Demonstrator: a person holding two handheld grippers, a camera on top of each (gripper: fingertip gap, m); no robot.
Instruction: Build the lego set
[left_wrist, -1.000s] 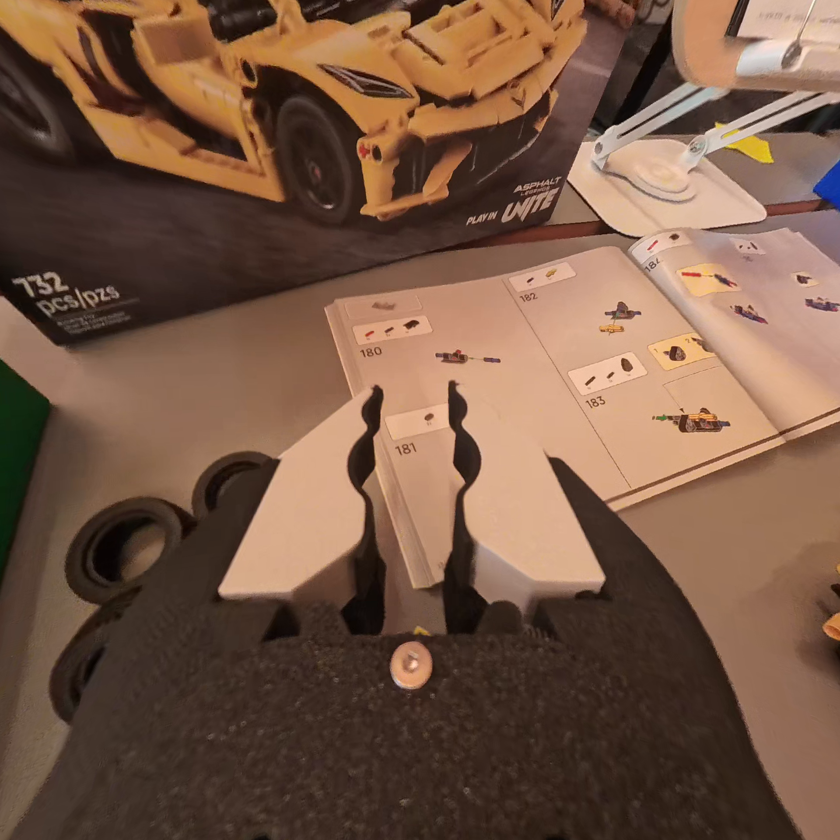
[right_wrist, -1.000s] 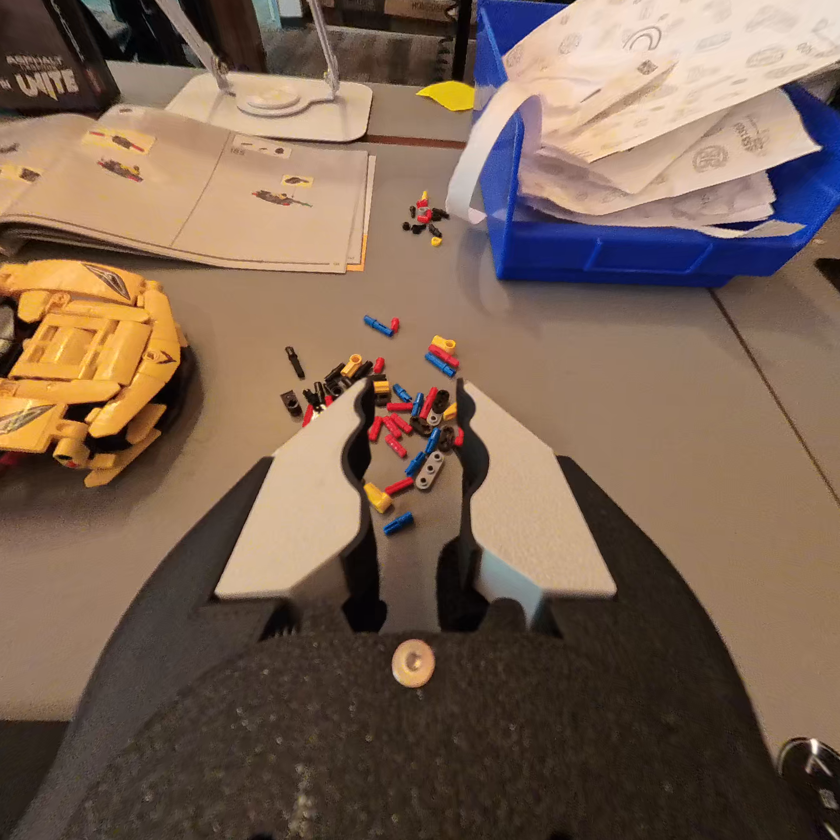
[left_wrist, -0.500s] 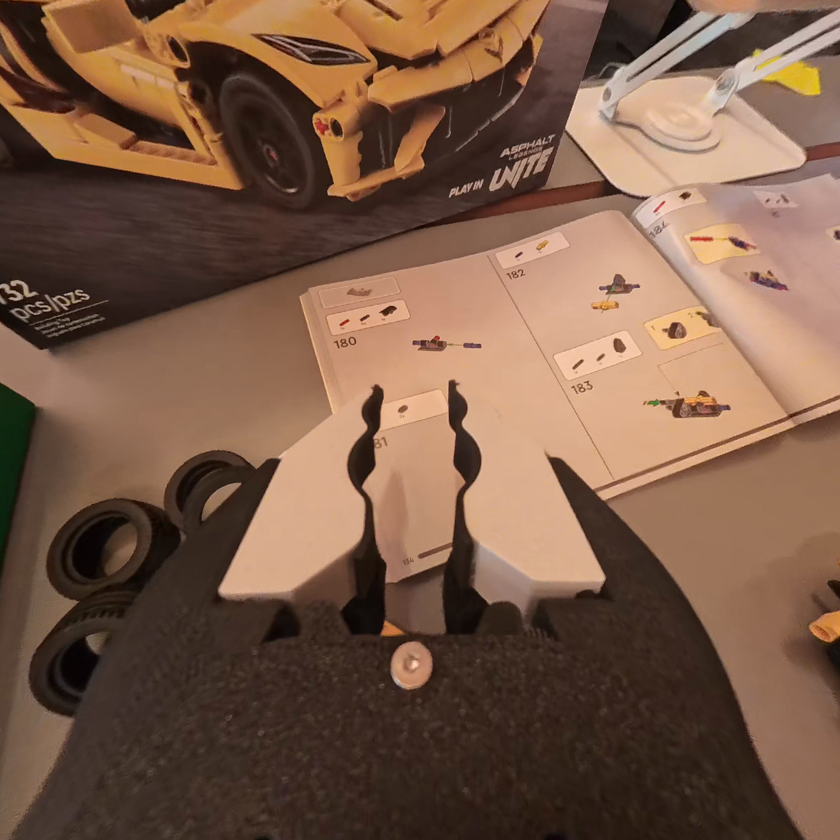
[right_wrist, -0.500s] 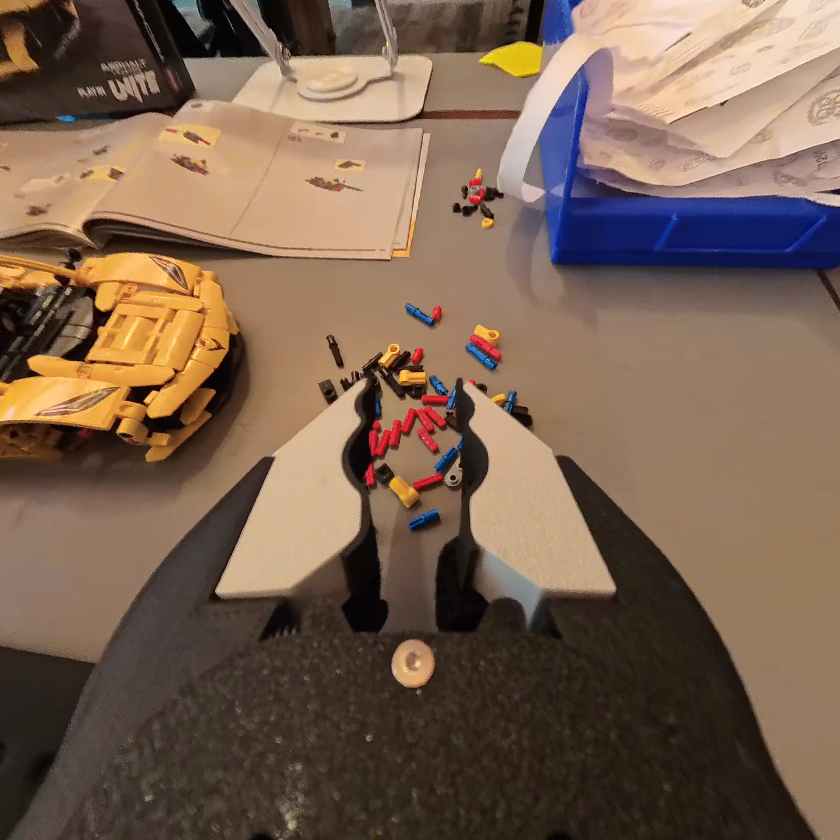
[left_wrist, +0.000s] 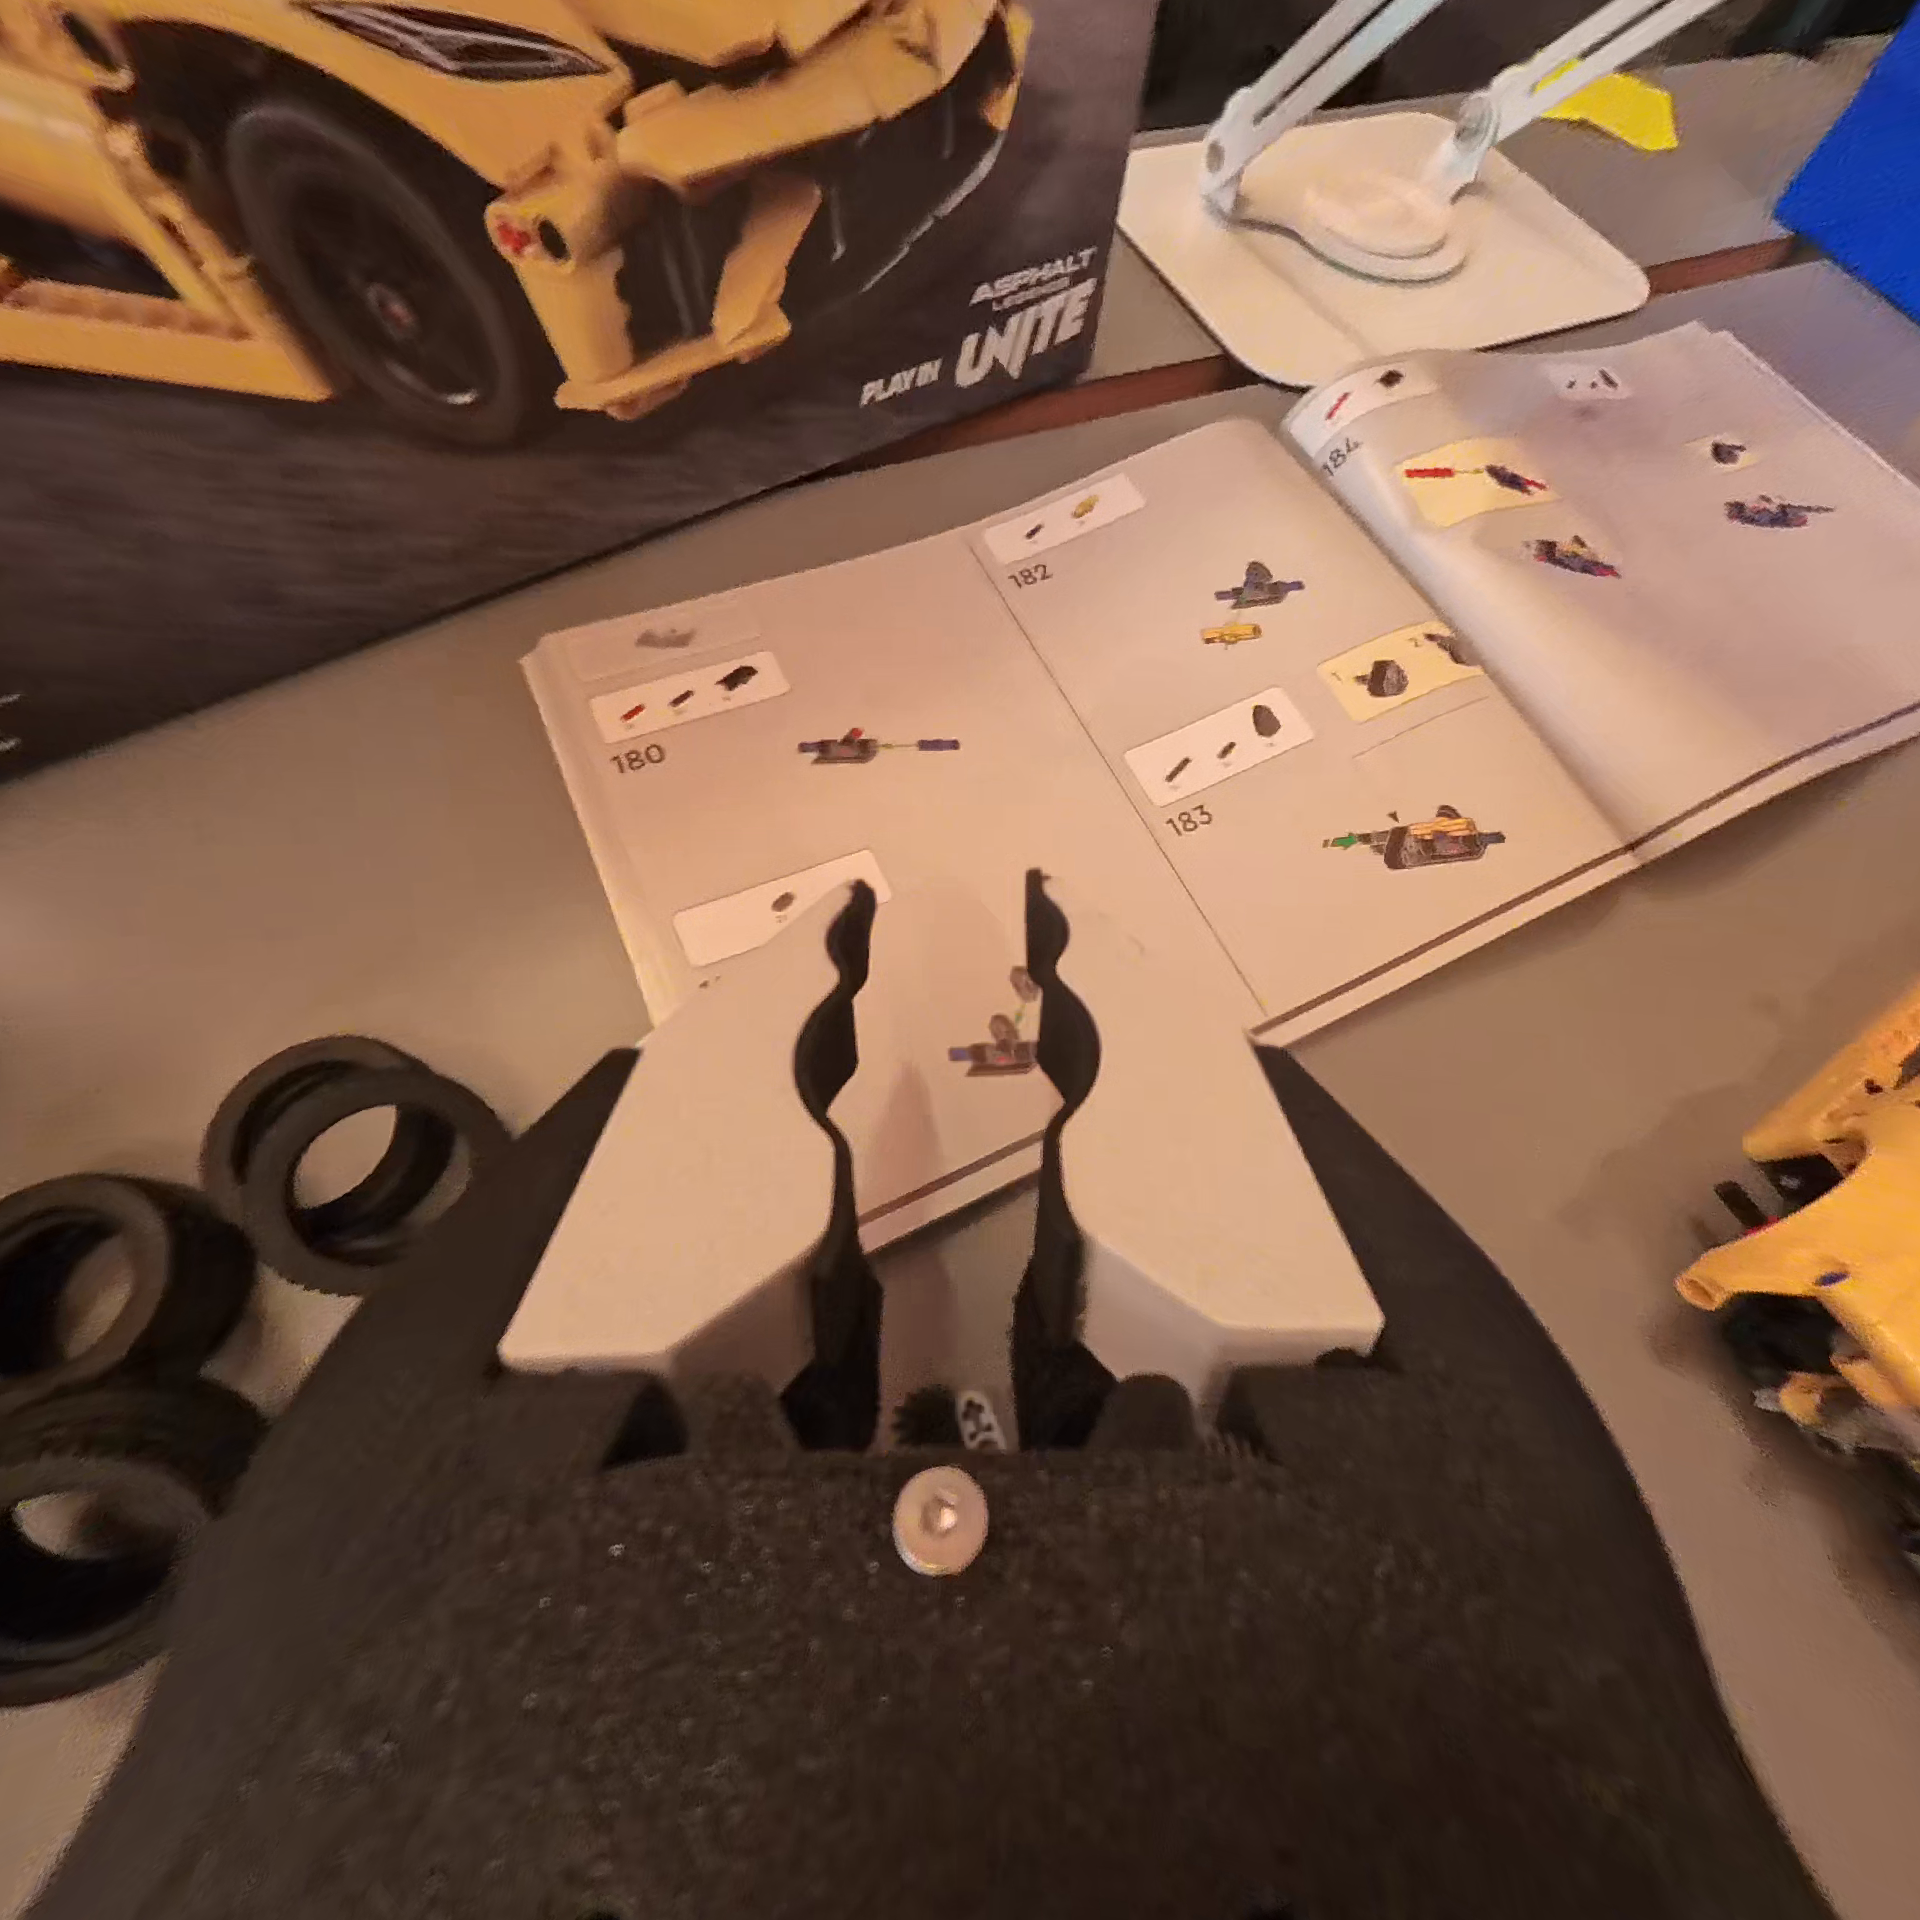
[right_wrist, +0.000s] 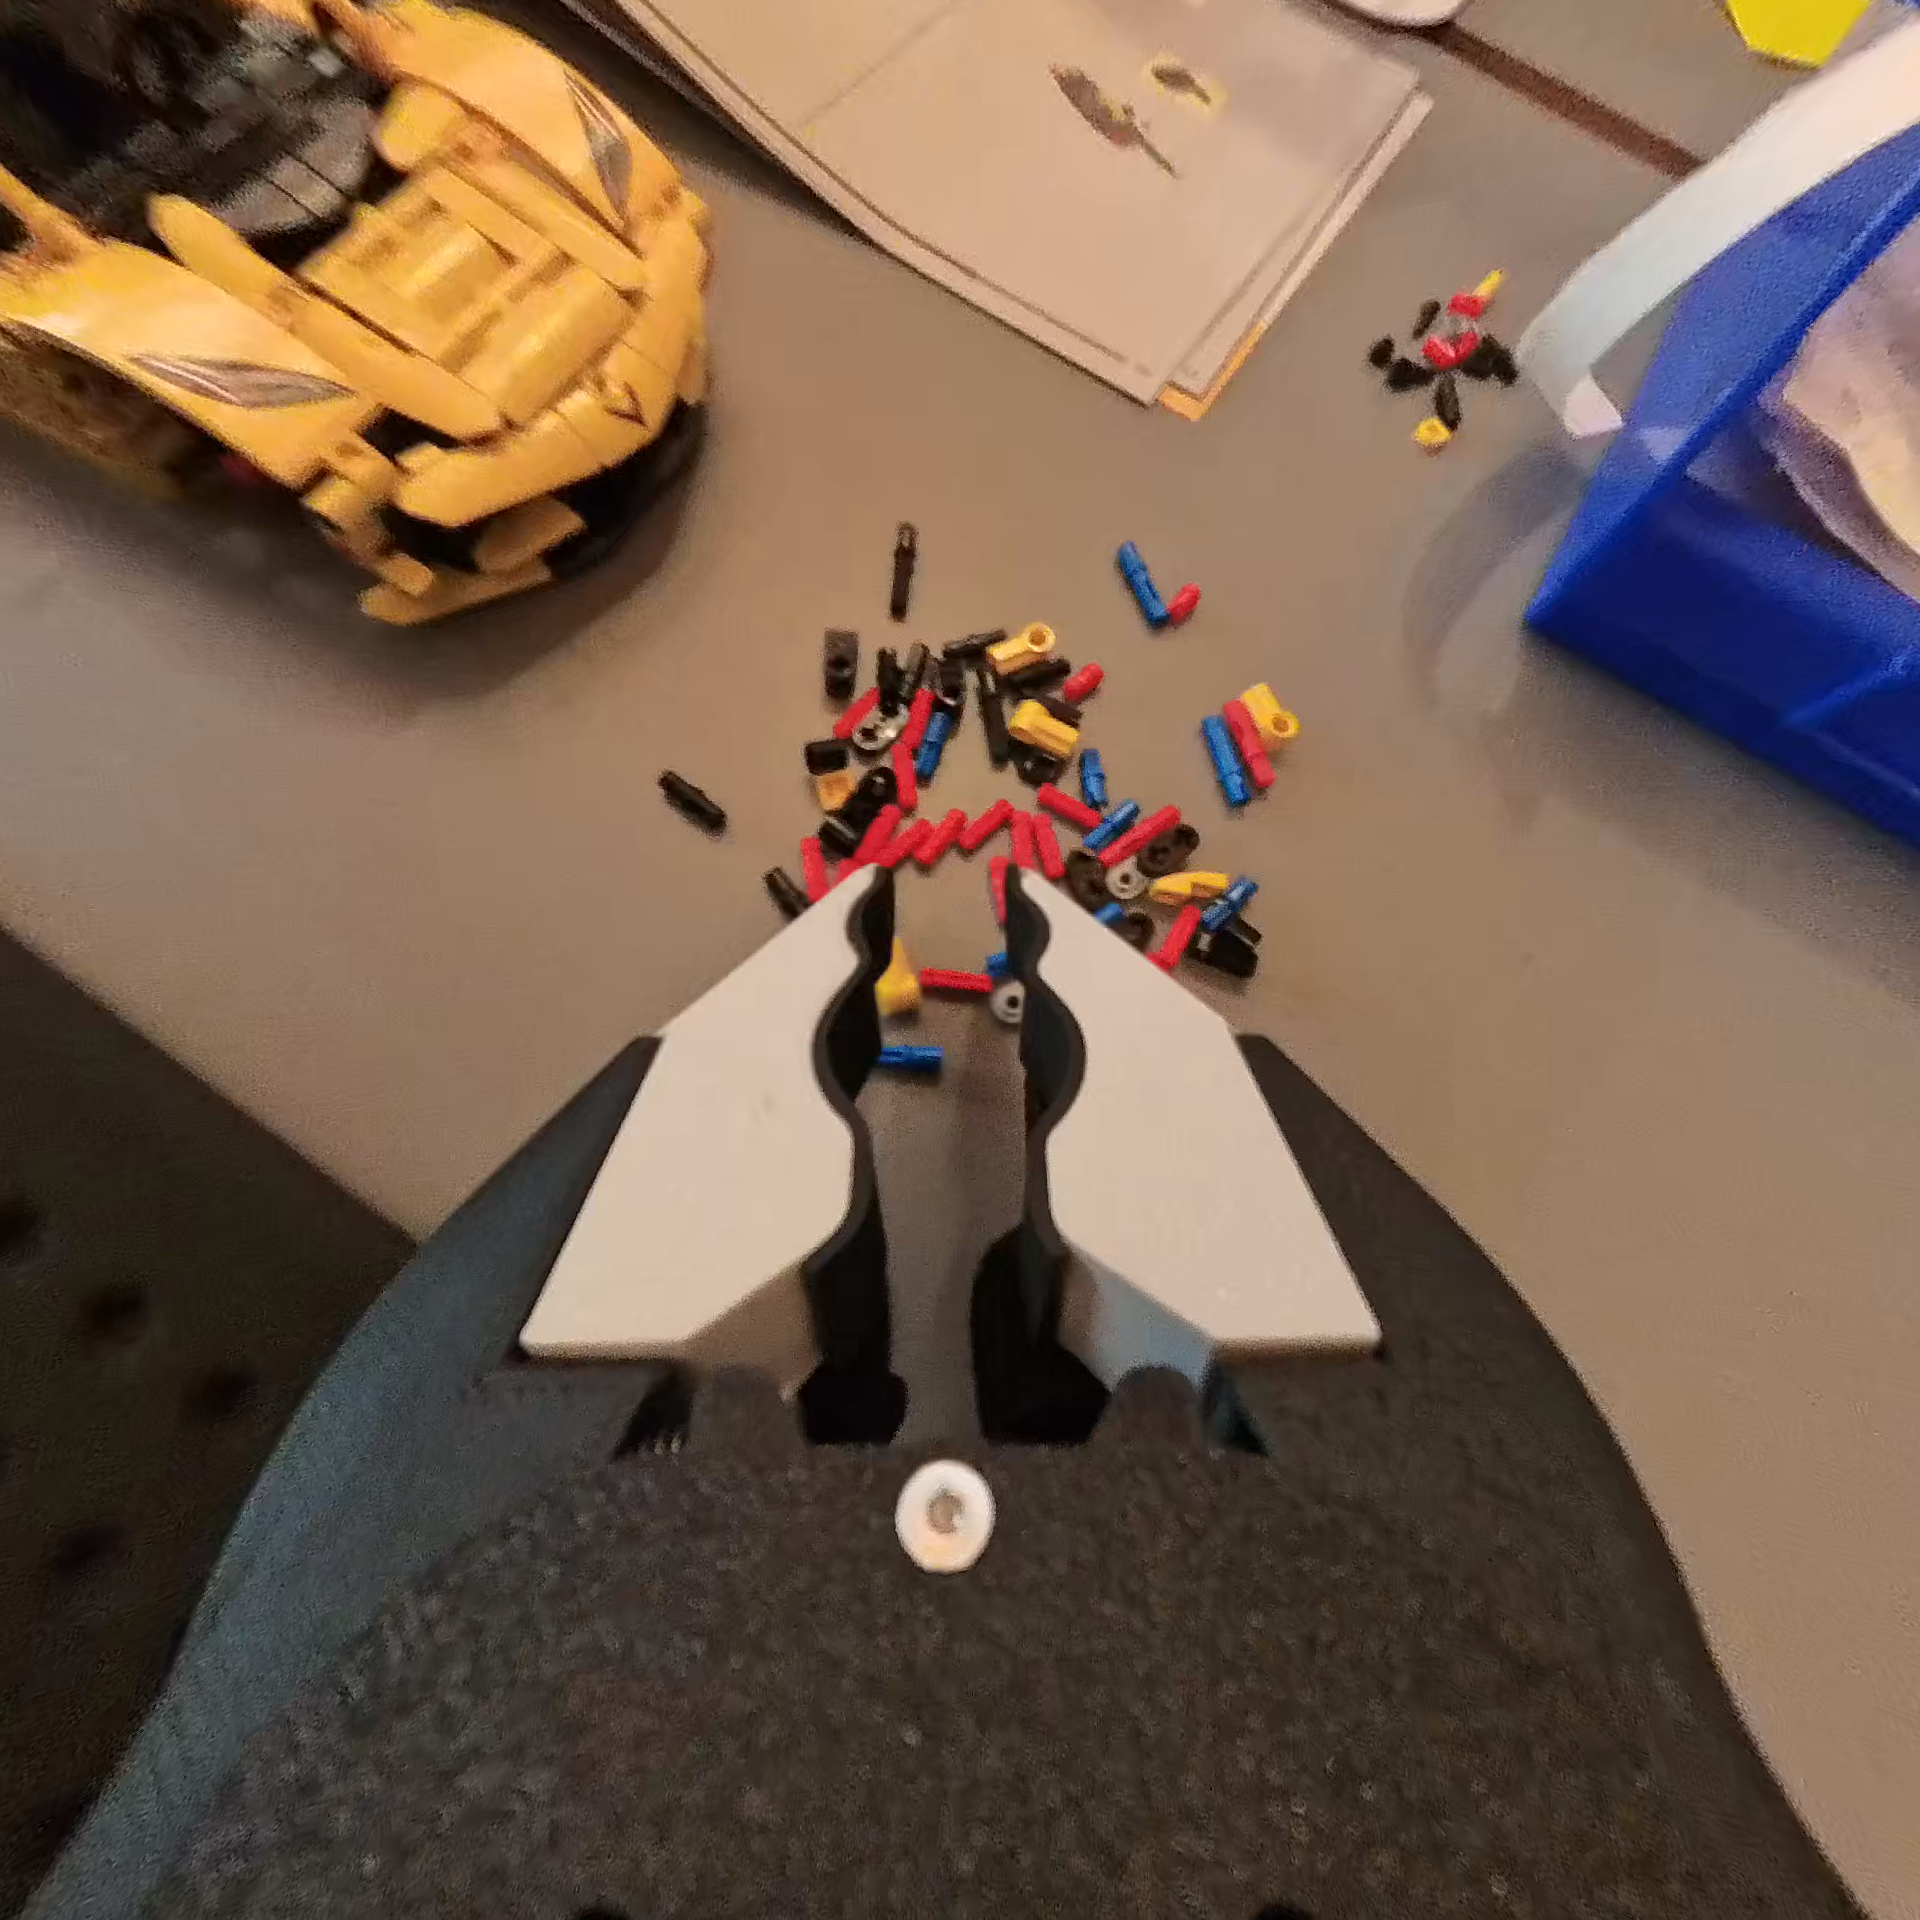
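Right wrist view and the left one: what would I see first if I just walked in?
Probably the big yellow lego car, sitting at the upper left of the grey table. Next, the bright pile of small red, blue, black and yellow pieces just ahead of the right gripper, whose jaws are open. Leftward, black tyres lie beside the open instruction booklet.

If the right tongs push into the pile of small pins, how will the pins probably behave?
The pile of small pins lies loose on the smooth table, so pieces will probably scatter. The round pins look apt to roll. Being tiny, they may slip between the open right tongs.
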